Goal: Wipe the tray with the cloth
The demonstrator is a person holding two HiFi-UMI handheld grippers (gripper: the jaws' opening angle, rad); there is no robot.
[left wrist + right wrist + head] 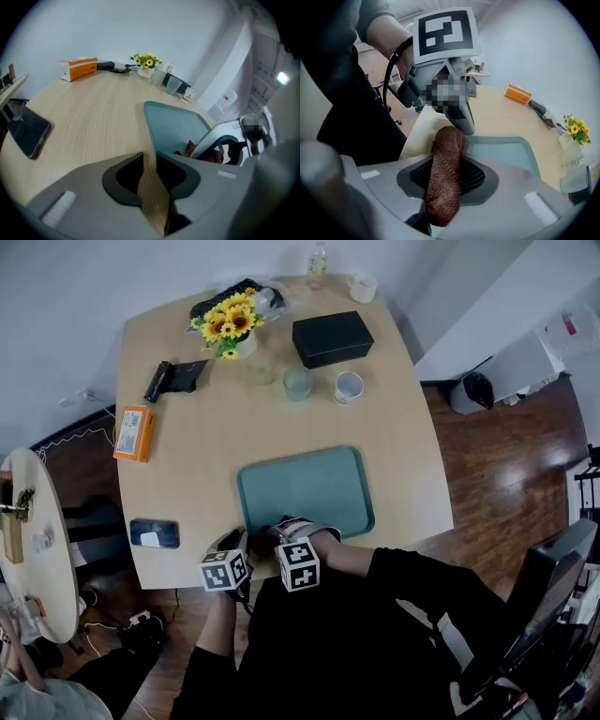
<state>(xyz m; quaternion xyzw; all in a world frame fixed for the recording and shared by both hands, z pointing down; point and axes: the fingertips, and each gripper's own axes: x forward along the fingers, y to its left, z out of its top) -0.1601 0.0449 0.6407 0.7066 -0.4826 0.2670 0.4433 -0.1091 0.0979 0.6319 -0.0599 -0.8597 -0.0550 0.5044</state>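
On the left side of the pale wooden table, an orange box lies near the edge and a dark phone lies flat at the near corner. Just right of the phone, the left gripper points down at the table's near edge, beside the near left corner of the tray. Its own view shows its jaws a narrow slit apart, with nothing in the slit but bare wood grain. The teal tray sits flat in the middle of the table's near half. The right gripper hangs close beside the left one, over the tray's near rim. Its jaws are clamped on a rolled brown cloth, which fills the gap between the pads and pokes out past the tips. The cloth's end is above the tray's near left corner; whether it touches the surface cannot be made out. Farther back stand a vase of sunflowers, a glass, a white mug and a black box. To the right, off the table, a dark bin stands on the wooden floor.
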